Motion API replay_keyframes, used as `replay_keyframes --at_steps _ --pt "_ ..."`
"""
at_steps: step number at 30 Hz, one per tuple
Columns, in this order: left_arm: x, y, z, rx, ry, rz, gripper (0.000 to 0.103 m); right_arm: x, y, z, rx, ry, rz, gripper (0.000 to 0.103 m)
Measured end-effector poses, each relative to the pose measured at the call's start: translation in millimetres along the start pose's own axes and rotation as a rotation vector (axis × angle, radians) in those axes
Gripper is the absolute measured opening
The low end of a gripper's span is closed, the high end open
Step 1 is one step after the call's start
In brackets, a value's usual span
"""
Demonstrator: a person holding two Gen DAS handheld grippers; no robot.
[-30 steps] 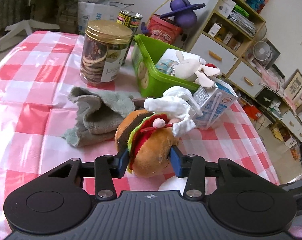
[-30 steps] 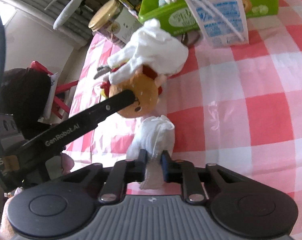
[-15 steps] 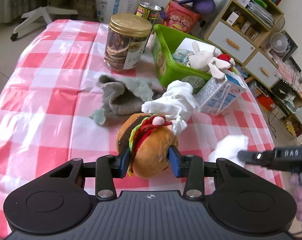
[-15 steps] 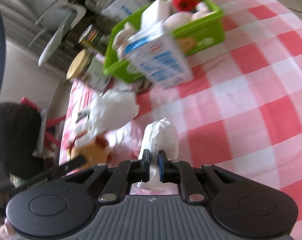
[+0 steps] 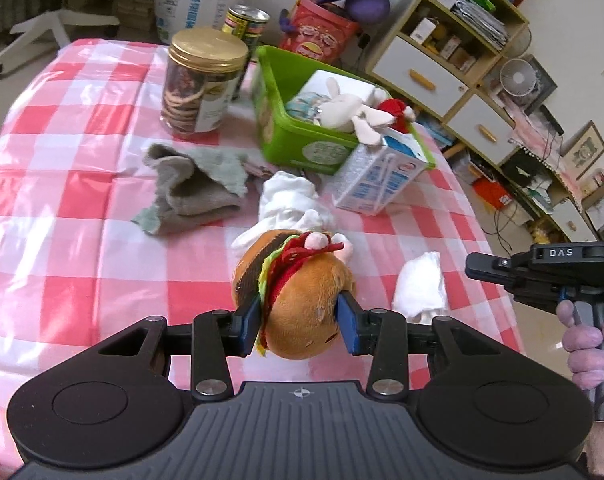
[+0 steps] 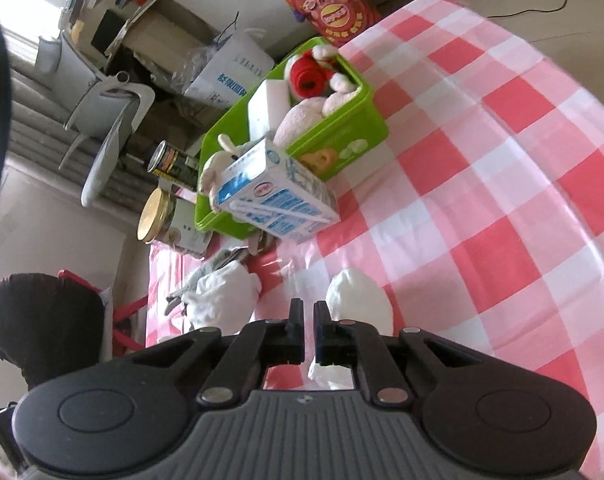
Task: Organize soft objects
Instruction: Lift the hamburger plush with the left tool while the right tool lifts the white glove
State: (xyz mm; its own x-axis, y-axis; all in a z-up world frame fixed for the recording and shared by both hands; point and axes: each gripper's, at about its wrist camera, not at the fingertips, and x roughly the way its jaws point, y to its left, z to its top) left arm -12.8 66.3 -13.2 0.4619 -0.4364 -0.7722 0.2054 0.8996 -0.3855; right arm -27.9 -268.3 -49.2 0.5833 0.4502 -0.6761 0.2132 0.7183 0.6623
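Observation:
My left gripper [image 5: 298, 322] is shut on a plush hamburger [image 5: 298, 300] and holds it above the checked tablecloth. A white sock [image 5: 420, 286] lies on the cloth to its right; in the right wrist view it [image 6: 358, 300] lies just right of my right gripper [image 6: 309, 334], whose jaws are nearly together with nothing between them. A white crumpled cloth [image 5: 290, 204] and a grey towel [image 5: 194, 192] lie beyond the hamburger. The green bin [image 5: 302, 148] holds plush toys [image 5: 350, 106]; it also shows in the right wrist view [image 6: 342, 140].
A milk carton [image 5: 382, 178] leans on the bin's near right corner. A cookie jar [image 5: 202, 80] and a can [image 5: 246, 24] stand at the back left. The right-hand gripper body [image 5: 542, 268] is at the table's right edge. Shelves stand beyond.
My right gripper let go of the white sock, which now lies on the cloth beside it. My left gripper rose and drew back with the hamburger, off the white cloth.

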Motion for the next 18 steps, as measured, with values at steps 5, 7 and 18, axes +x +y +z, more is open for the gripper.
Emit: replay_keyframes --at_steps 5,7,18 --pt "9 -9 -3 0.017 0.023 0.020 0.041 4 -9 0 0.005 0.028 -0.001 0.000" --pt "14 -12 -4 0.025 0.037 0.030 0.041 9 -10 -2 -0.001 0.052 -0.011 0.008" --pt "38 -26 -13 0.079 0.106 0.058 0.054 43 -16 -10 -0.012 0.131 -0.151 0.024"
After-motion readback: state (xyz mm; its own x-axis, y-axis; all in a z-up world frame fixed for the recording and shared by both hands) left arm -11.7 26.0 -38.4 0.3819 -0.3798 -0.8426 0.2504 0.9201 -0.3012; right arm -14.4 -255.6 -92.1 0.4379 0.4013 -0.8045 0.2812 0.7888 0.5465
